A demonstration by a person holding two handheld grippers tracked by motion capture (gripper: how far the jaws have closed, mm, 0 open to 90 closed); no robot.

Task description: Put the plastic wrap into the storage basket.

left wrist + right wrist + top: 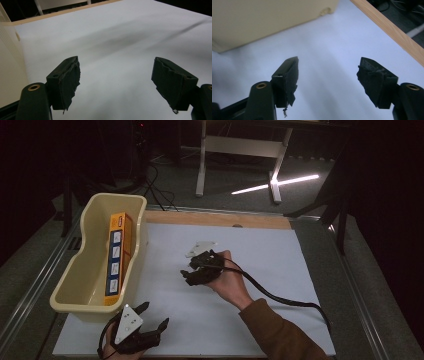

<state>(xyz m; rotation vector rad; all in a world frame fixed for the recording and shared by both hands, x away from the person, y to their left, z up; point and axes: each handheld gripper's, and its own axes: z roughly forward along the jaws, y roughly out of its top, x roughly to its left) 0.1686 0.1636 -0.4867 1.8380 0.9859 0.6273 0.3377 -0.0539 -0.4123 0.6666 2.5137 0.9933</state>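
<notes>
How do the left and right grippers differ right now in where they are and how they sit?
The left gripper sits at the table's near edge, just below the cream bin; the right gripper is out over the middle of the white sheet. The left points right and away; the right points left, toward the bin. Both are open and empty.

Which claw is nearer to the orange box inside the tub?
Left. The left claw sits just outside the near end of the tub, close to the box. The right claw is farther off, over the white sheet.
</notes>
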